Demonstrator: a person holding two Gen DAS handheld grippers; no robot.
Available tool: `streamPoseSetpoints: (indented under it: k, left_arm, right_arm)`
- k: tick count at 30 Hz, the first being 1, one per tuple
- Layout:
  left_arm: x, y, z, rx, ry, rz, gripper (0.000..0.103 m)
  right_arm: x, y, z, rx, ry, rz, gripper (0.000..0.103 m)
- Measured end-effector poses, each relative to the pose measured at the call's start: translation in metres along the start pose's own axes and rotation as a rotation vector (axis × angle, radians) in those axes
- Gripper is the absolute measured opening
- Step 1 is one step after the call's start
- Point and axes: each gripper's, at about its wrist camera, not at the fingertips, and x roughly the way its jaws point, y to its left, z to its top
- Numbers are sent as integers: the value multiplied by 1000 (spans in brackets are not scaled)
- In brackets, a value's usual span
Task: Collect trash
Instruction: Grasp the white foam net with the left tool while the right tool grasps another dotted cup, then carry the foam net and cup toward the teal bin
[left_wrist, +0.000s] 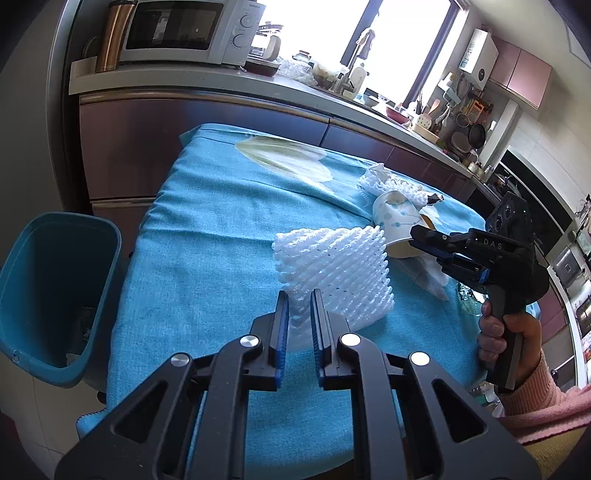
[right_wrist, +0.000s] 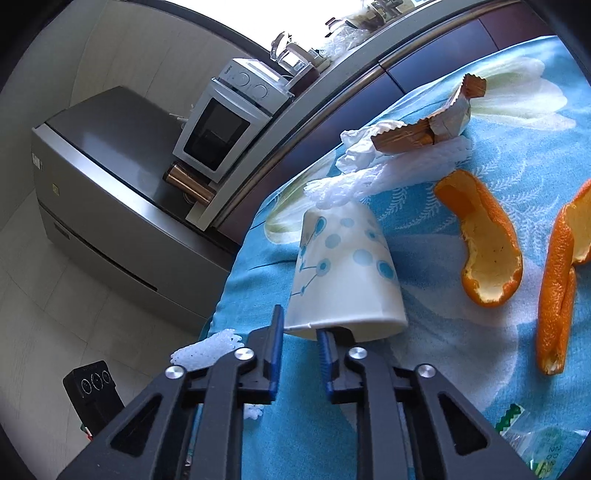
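My left gripper (left_wrist: 298, 301) is shut on a corner of a white foam fruit net (left_wrist: 332, 273) that rests on the blue-clothed table (left_wrist: 207, 240). My right gripper (right_wrist: 300, 321) (left_wrist: 419, 238) is partly open, one finger outside and one inside the rim of a tipped white paper cup (right_wrist: 343, 273) with blue dots, also in the left wrist view (left_wrist: 393, 218). Two orange peels (right_wrist: 487, 243) (right_wrist: 557, 291), a brown foil wrapper (right_wrist: 432, 125) and another foam net (right_wrist: 388, 173) lie beyond the cup. A blue bin (left_wrist: 51, 295) stands left of the table.
A kitchen counter (left_wrist: 221, 81) with a microwave (left_wrist: 181, 31) runs behind the table. A grey cabinet (right_wrist: 110, 206) stands on the floor at the left. A clear plastic wrapper (right_wrist: 535, 439) lies at the table's near right.
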Motion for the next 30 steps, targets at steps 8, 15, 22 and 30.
streamPoseSetpoints:
  k: [8,15,22,30]
  left_arm:
    - [-5,1,-1,-4,-16,2,12]
    - [-21,3,0,-10,-49,13,12]
    - [-44,9,-2,-23,-84,38,12]
    - [-71,28,-7,-65,-126,83,12]
  right_arm:
    - [-7,17,-4,-84,16,41,2]
    - [-5,52,-11,-211,57,78,2]
    - [8,76,-19,-297,107,92,2]
    - [28,105,-28,-397,163,111,2]
